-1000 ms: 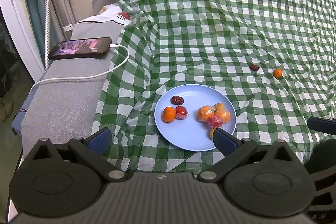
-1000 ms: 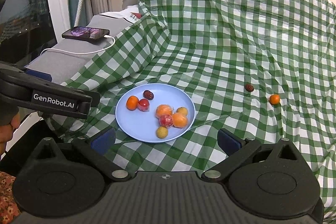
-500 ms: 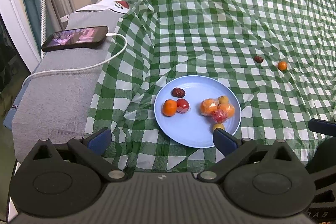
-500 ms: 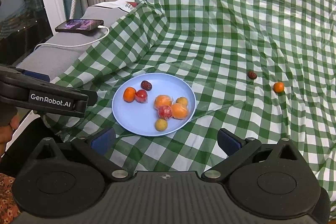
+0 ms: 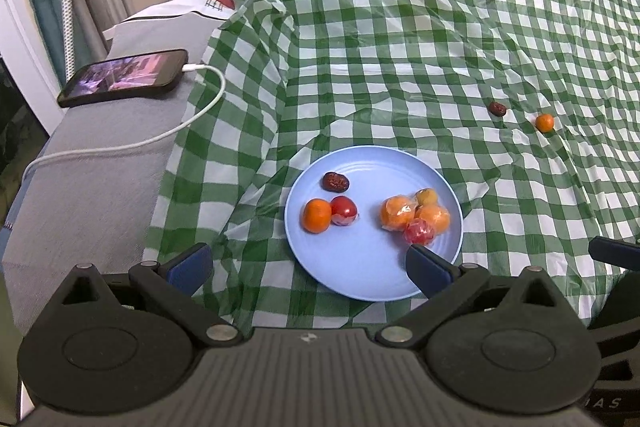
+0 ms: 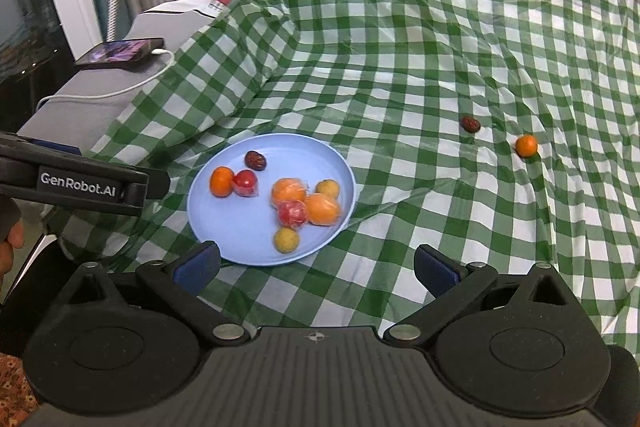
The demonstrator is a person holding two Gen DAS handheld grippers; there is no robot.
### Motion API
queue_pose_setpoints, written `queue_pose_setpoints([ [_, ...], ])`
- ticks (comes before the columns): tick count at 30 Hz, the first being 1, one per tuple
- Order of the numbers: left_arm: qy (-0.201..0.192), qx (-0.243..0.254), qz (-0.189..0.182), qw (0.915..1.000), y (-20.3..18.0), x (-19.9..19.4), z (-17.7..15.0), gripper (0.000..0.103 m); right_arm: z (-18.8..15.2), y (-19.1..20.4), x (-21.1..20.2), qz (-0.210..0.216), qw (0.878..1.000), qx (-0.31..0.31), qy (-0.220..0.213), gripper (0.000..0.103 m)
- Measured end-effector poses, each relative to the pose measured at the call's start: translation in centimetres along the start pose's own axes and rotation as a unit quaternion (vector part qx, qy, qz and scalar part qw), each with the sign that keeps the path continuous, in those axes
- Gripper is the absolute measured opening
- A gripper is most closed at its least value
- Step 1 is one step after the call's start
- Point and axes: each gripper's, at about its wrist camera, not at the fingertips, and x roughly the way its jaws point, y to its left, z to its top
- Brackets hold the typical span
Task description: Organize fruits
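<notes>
Round glossy fruits (image 6: 325, 209) w/ crinkly wrap on smooth blue plate (image 6: 224, 227).

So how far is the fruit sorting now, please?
Mostly done: the blue plate already holds eight fruits, some wrapped in plastic. Nothing is in hand; the left gripper and the right gripper are both open and empty. Left: the dark red date and the small orange, both lying on the checkered cloth to the right of the plate.
</notes>
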Motion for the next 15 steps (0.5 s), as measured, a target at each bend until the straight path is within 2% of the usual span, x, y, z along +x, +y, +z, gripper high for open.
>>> queue_pose_setpoints([
  [8, 0.003, 0.013, -0.002, 0.9999, -1.5, 1.7, 2.2, 0.103, 0.2, -2.4, 1.4, -0.019, 0.999, 0.026, 0.002, 0.102],
  [15, 0.001, 0.023, -0.010, 0.9997, -3.6, 3.4, 4.6, 0.103, 0.8, -5.6, 2.7, -0.057, 0.997, 0.051, -0.011, 0.102],
])
